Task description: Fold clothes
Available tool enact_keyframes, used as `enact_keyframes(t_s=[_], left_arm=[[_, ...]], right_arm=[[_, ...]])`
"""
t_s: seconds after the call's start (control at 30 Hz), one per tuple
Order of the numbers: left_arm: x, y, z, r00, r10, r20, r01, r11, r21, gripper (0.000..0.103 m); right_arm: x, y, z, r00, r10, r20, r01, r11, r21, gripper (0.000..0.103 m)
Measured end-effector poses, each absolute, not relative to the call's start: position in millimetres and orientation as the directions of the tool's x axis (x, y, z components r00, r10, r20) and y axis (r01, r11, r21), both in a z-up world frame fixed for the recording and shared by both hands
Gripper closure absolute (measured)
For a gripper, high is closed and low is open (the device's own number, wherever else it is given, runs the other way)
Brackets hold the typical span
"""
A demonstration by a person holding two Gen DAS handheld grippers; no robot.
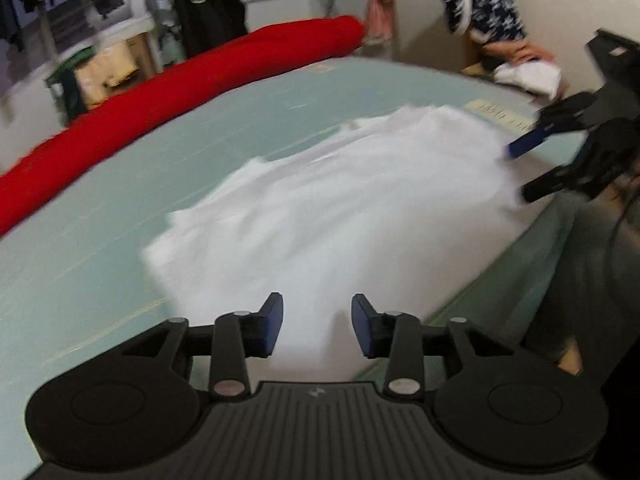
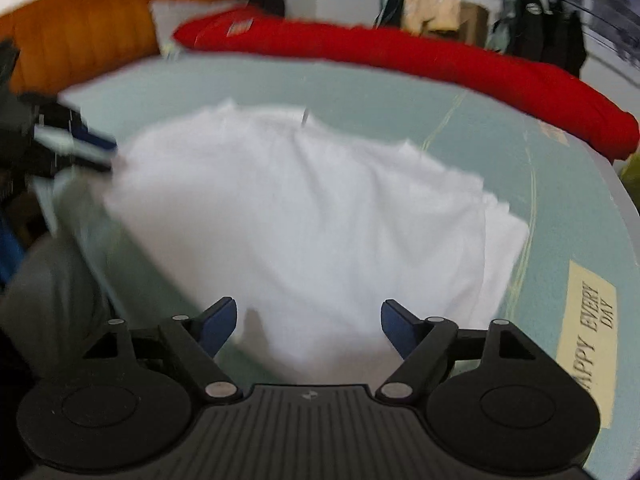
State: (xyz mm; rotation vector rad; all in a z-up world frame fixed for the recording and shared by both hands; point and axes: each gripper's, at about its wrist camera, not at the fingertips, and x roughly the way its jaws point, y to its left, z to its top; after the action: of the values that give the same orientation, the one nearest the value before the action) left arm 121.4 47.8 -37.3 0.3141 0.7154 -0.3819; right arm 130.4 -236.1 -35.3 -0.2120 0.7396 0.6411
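Observation:
A white garment [image 1: 340, 200] [image 2: 300, 208] lies spread and partly folded on the pale green table [image 1: 100, 240] [image 2: 400, 96], its near edge at the table's front. My left gripper [image 1: 317, 320] hovers over one near corner, jaws apart, pads not pressing the cloth. Over the other near corner my right gripper [image 2: 308, 316] stands wider open, with nothing pinched. Each gripper shows in the other's view: the right gripper [image 1: 520, 172] at the garment's right edge, the left gripper [image 2: 108, 152] at its left edge. Both views are blurred.
A long red bolster [image 1: 180, 92] [image 2: 400, 56] lines the table's far edge. A cream label [image 2: 592, 332] is stuck on the table near the right gripper. A person's grey trouser leg [image 1: 580, 260] is at the front edge. Piled clothes [image 1: 528, 72] sit beyond the right end.

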Motion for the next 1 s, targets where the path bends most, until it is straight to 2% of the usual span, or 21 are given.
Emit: enact_keyframes(t_s=[0.13, 0.27, 0.47, 0.6, 0.73, 0.8, 0.9, 0.97, 1.0], left_arm=[[129, 29, -72, 0.628, -0.235, -0.742, 0.464, 0.879, 0.115, 0.063], [126, 46, -63, 0.62, -0.276, -0.735, 0.448, 0.893, 0.043, 0.062], [166, 65, -26, 0.716, -0.284, -0.638, 0.368, 0.93, 0.0, 0.057], [204, 69, -39, 0.715, -0.3, -0.631, 0.334, 0.94, -0.069, 0.057], [228, 77, -63, 0.69, -0.3, -0.659, 0.283, 0.949, -0.137, 0.056], [235, 87, -72, 0.704, -0.237, -0.67, 0.231, 0.968, -0.099, 0.059], [246, 107, -68, 0.691, -0.277, -0.667, 0.2, 0.961, -0.193, 0.064], [248, 107, -58, 0.702, -0.276, -0.657, 0.182, 0.961, -0.209, 0.062], [248, 103, -52, 0.71, -0.278, -0.647, 0.19, 0.96, -0.205, 0.057]], right_arm=[[137, -229, -48, 0.572, 0.463, -0.677, -0.56, 0.823, 0.09, 0.019], [128, -245, -58, 0.58, 0.451, -0.678, -0.529, 0.842, 0.108, 0.018], [155, -251, -30, 0.647, 0.497, -0.578, -0.508, 0.847, 0.16, 0.014], [191, -240, -21, 0.658, 0.545, -0.519, -0.517, 0.829, 0.215, 0.014], [224, -228, -45, 0.603, 0.575, -0.553, -0.517, 0.81, 0.277, 0.014], [237, -230, -55, 0.628, 0.532, -0.568, -0.483, 0.839, 0.251, 0.015], [254, -236, -65, 0.679, 0.451, -0.579, -0.415, 0.887, 0.204, 0.02], [263, -244, -59, 0.685, 0.449, -0.573, -0.374, 0.893, 0.252, 0.021], [265, -246, -54, 0.69, 0.451, -0.566, -0.365, 0.892, 0.266, 0.02]])
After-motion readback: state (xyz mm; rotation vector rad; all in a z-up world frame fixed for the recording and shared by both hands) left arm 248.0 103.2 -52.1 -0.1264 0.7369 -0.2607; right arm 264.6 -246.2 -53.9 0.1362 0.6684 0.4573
